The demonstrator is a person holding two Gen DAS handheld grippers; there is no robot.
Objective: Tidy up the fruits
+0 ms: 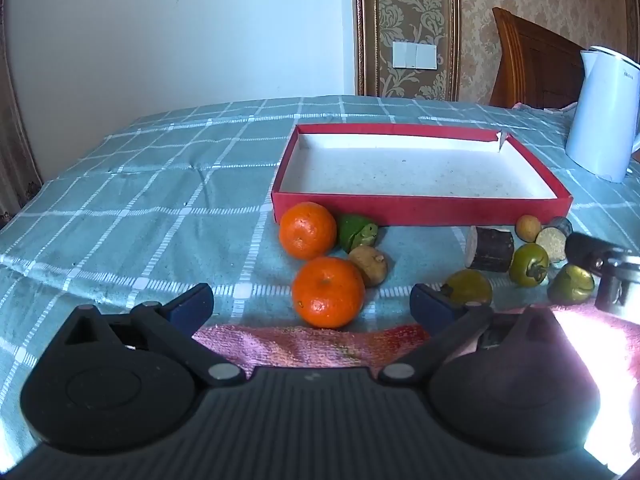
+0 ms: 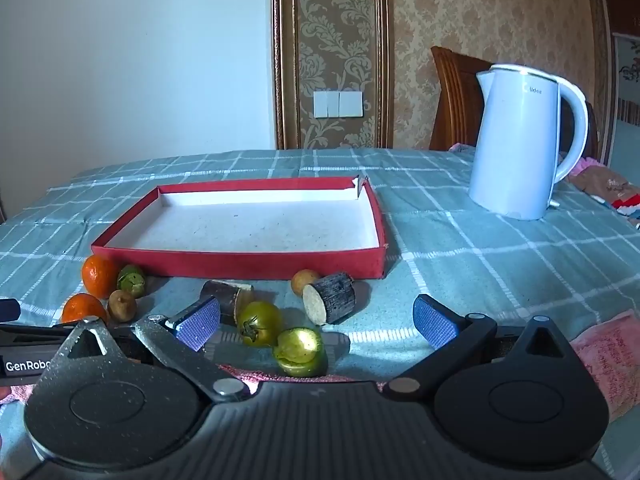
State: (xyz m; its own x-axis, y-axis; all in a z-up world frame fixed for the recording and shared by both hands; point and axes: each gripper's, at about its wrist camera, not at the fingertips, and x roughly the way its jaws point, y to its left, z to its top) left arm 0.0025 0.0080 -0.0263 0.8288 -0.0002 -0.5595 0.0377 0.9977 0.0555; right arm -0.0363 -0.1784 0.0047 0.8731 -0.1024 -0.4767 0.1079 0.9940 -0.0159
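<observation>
While both tools gape empty, left tool (image 1: pixel 312 306) faces an orange (image 1: pixel 328 292), right tool (image 2: pixel 316 320) a green fruit (image 2: pixel 301 351); red tray (image 2: pixel 240 262) bare.

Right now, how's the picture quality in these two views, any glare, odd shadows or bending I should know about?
Left wrist view: strong white glare washes out the lower right corner beside the left gripper; the tablecloth edge bows from the fisheye. Right wrist view: a sun patch glints on the nearest green fruit, the red tray casts a shadow on the cloth in front, the white kettle leans; both are sharp.
</observation>
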